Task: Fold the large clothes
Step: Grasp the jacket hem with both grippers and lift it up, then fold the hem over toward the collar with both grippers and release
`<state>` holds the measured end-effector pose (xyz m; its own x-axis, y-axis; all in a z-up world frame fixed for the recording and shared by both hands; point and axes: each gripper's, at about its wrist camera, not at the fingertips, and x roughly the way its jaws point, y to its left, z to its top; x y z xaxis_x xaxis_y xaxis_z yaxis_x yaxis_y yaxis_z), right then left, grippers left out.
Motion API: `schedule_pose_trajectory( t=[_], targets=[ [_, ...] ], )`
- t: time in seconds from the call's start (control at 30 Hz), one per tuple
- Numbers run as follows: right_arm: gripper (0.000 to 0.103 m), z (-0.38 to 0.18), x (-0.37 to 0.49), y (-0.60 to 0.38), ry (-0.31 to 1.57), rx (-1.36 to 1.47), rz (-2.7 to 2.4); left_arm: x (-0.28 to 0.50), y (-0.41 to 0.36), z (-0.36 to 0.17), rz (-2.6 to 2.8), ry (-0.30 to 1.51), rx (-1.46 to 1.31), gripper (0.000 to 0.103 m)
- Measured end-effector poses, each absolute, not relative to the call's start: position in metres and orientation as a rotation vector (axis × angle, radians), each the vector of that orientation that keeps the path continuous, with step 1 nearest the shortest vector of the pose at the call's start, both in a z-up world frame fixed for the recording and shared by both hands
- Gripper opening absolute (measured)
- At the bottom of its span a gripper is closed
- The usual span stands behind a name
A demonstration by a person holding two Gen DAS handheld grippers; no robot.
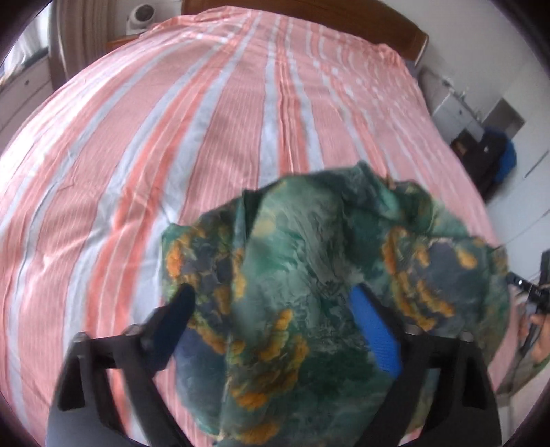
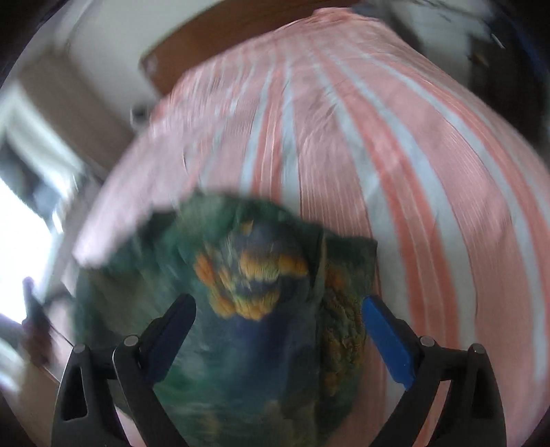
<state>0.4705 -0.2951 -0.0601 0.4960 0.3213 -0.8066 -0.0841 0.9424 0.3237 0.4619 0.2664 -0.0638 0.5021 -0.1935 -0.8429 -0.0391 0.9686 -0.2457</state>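
A green garment with orange patches (image 1: 309,275) lies bunched on the near part of a pink and grey striped bed (image 1: 172,137). My left gripper (image 1: 271,295) is open, its fingers spread wide above the bunched cloth, one on each side. In the right wrist view the same garment (image 2: 247,309) fills the space between the fingers. My right gripper (image 2: 278,306) is open too, fingers wide apart over the cloth. That view is blurred. I cannot tell whether either gripper touches the cloth.
The striped bed cover (image 2: 378,154) stretches away to a brown wooden headboard (image 1: 395,31). A white fan (image 1: 141,17) stands at the far left. Shelves and dark bags (image 1: 488,151) stand to the right of the bed. A bright window (image 2: 20,223) is on the left.
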Motion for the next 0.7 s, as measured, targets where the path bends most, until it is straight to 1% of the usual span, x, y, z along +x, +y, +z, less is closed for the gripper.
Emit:
schedule_pose_trajectory(
  t=[0.03, 0.07, 0.13, 0.2, 0.23, 0.33, 0.4, 0.47, 0.57, 0.63, 0.7],
  targets=[
    [0.088, -0.066, 0.472, -0.283, 1.032, 0.198, 0.251, 0.463, 0.259, -0.067, -0.108, 1.046, -0.233, 0.037],
    [0.081, -0.072, 0.471, -0.276, 1.035, 0.175, 0.258, 0.462, 0.251, -0.068, -0.097, 1.051, -0.207, 0.013],
    [0.039, -0.084, 0.474, -0.262, 1.051, 0.141, 0.248, 0.450, 0.244, -0.061, -0.076, 1.027, -0.150, 0.009],
    [0.017, -0.085, 0.470, -0.255, 1.044, 0.079, 0.185, 0.434, 0.242, -0.042, -0.075, 0.986, -0.099, 0.008],
    [0.015, -0.075, 0.464, -0.252, 1.020, 0.035, 0.161, 0.425, 0.245, -0.028, -0.076, 0.957, -0.094, 0.008],
    [0.013, -0.031, 0.443, -0.240, 0.895, -0.122, 0.125, 0.417, 0.252, 0.011, -0.091, 0.858, -0.102, 0.008],
    [0.013, -0.001, 0.436, -0.234, 0.815, -0.165, 0.114, 0.425, 0.249, 0.032, -0.063, 0.776, -0.079, 0.008],
    [0.012, 0.025, 0.442, -0.226, 0.714, -0.190, 0.088, 0.443, 0.242, 0.041, -0.014, 0.693, -0.045, 0.008],
    [0.012, 0.040, 0.467, -0.222, 0.609, -0.186, 0.037, 0.481, 0.240, 0.027, 0.073, 0.647, -0.040, 0.008],
    [0.012, 0.027, 0.498, -0.220, 0.602, -0.171, 0.002, 0.514, 0.237, -0.005, 0.127, 0.678, -0.023, 0.008],
    [0.012, -0.004, 0.529, -0.218, 0.650, -0.169, -0.026, 0.534, 0.236, -0.039, 0.150, 0.725, 0.015, 0.008]
  ],
)
